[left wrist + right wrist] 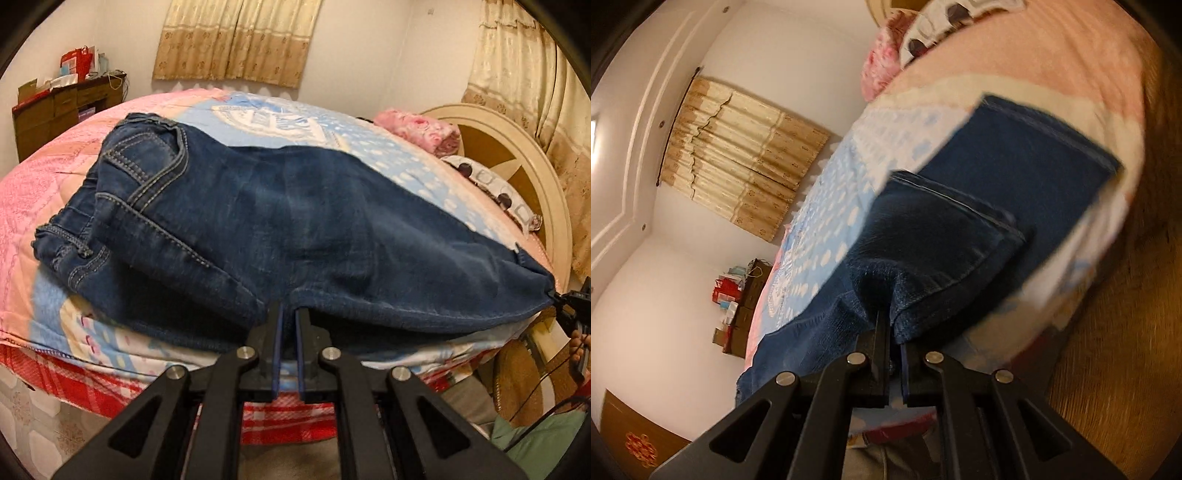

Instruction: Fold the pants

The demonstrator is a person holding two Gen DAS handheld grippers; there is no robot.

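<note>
We see the jeans (280, 229) spread across the bed (22, 221). Our left gripper (289, 314) pinches their near edge, jaws pressed nearly together on the denim. Our right gripper (891, 325) likewise clamps a bunched fold of the jeans.

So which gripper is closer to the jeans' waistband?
Left. The left gripper pinches the near edge of the jeans midway along, closer to the waistband. The right gripper grips the opposite end, farthest from it.
</note>
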